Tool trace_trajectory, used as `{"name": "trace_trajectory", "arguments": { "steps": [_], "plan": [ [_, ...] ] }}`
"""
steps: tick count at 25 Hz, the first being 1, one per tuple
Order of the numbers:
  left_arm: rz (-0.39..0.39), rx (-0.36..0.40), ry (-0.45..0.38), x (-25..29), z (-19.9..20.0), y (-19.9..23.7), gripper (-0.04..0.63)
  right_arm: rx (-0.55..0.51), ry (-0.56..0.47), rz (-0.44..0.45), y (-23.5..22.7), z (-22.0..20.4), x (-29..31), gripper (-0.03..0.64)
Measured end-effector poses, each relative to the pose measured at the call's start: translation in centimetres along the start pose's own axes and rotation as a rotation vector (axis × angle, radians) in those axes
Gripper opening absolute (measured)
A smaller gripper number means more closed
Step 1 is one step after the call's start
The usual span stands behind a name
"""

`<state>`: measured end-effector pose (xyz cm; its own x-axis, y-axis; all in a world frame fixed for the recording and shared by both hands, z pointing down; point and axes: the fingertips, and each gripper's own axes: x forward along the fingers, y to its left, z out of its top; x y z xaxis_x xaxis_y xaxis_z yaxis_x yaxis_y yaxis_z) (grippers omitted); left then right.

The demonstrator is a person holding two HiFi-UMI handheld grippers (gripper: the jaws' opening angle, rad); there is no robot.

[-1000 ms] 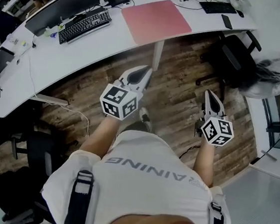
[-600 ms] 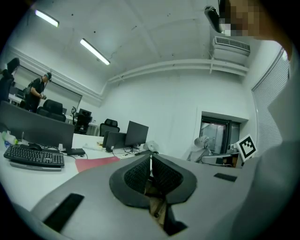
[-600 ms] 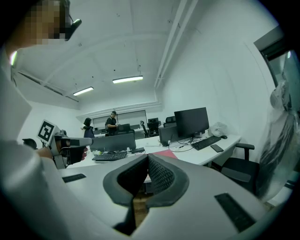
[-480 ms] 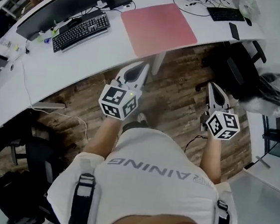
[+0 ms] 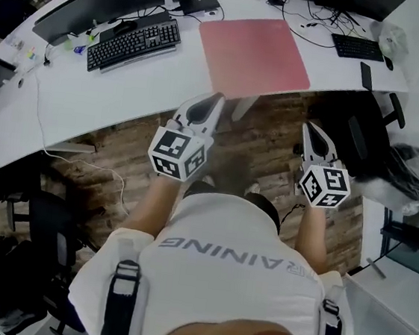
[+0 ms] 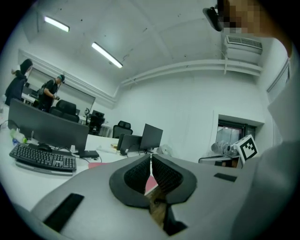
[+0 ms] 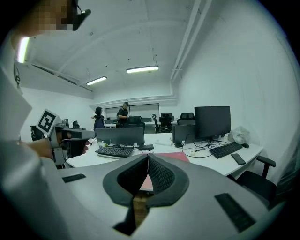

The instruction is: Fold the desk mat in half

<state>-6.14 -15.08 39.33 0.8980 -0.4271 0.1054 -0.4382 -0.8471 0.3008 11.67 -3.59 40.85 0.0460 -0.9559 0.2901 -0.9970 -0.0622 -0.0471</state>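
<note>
A pink desk mat (image 5: 254, 55) lies flat on the white desk (image 5: 128, 86), its near edge along the desk's front edge. Both grippers are held over the wooden floor, short of the desk. My left gripper (image 5: 216, 98) points at the mat's near left corner and is shut on nothing, its tip just off the desk edge. Right of it, my right gripper (image 5: 309, 128) is also shut and empty, a little further back. The left gripper view shows its pads (image 6: 140, 176) together, with a sliver of mat (image 6: 151, 185) behind. In the right gripper view the mat (image 7: 176, 156) lies beyond the closed jaws.
A black keyboard (image 5: 133, 44) and a monitor (image 5: 112, 2) stand left of the mat. Another keyboard (image 5: 356, 47), cables and a phone (image 5: 366, 76) lie to its right. A black office chair (image 5: 356, 135) stands by the right gripper. Two people (image 7: 124, 111) stand far back.
The person has stepped toward the desk, so the mat and desk edge are nearer both grippers. Both grippers stay shut and empty.
</note>
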Motion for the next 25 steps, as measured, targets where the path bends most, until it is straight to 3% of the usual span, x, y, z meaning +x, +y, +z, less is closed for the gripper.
{"name": "trace_trajectory", "arguments": {
  "steps": [5, 18, 25],
  "plan": [
    [0.099, -0.076, 0.014, 0.0, -1.9, 3.2, 0.04, -0.023, 0.017, 0.051, -0.2, 0.1, 4.0, 0.025],
    [0.371, -0.045, -0.001, 7.3, -0.9, 3.9, 0.04, -0.074, 0.015, 0.324, -7.3, 0.8, 15.1, 0.025],
    [0.554, -0.115, -0.026, 11.6, -1.3, 4.0, 0.04, -0.141, 0.051, 0.511, -11.4, -0.1, 21.8, 0.025]
  ]
}}
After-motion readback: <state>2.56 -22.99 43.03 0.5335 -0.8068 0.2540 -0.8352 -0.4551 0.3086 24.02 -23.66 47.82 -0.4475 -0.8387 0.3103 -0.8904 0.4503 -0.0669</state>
